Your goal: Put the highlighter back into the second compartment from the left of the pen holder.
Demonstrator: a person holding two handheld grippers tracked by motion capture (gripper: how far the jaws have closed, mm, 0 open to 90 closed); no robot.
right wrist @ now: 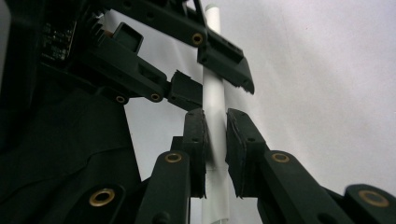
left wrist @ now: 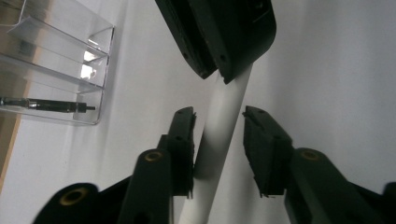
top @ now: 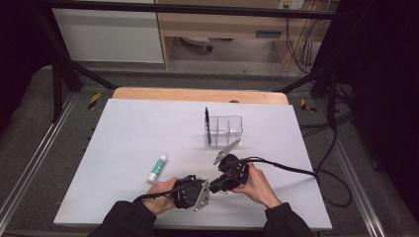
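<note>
Both hand-held grippers meet at the table's near edge: the right hand-held gripper (right wrist: 215,140) clamps a white tube (right wrist: 214,100), while the left hand-held gripper (left wrist: 218,140) straddles it, one pad touching, the other apart.

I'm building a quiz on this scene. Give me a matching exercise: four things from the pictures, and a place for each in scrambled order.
Things:
1 white tube
2 glue stick
3 black pen
4 clear organizer

Places:
A lying flat on the left half of the table
B standing on the right half, farther back
C clamped in the right gripper
D upright inside a clear compartment

Pairs: 1-C, 2-A, 3-D, 4-B
</note>
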